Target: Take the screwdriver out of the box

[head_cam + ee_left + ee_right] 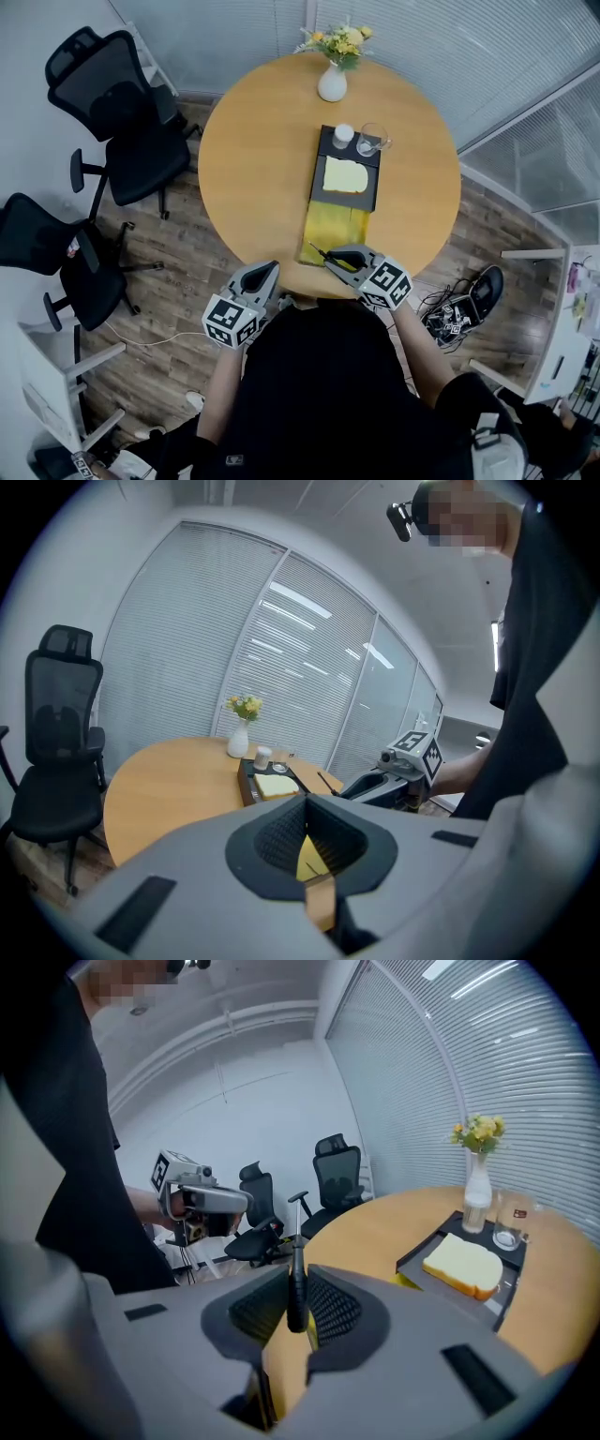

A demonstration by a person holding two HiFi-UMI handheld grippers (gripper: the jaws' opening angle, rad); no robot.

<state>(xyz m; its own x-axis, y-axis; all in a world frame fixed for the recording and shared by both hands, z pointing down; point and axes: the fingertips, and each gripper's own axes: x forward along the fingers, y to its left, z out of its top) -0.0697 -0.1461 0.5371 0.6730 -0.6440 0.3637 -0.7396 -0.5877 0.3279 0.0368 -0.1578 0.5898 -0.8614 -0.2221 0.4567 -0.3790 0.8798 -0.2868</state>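
Observation:
My right gripper [336,262] hovers over the table's near edge, shut on the black handle of a screwdriver [322,253] whose thin shaft points up and left. In the right gripper view the jaws [295,1309] clamp the handle and the screwdriver [294,1269] stands upright between them. The open yellow box [334,228] lies on the round wooden table [253,159], just beyond the gripper. My left gripper [270,270] hangs off the table's near edge, shut on nothing. In the left gripper view, that gripper [307,855] faces the right gripper [380,782] and the screwdriver [327,782].
A black tray [322,142] behind the box holds a yellow slab [345,174], a white jar [343,134] and a glass [370,141]. A vase of flowers [332,82] stands at the far edge. Two office chairs [131,122] stand left; cables and a shoe [473,298] lie right.

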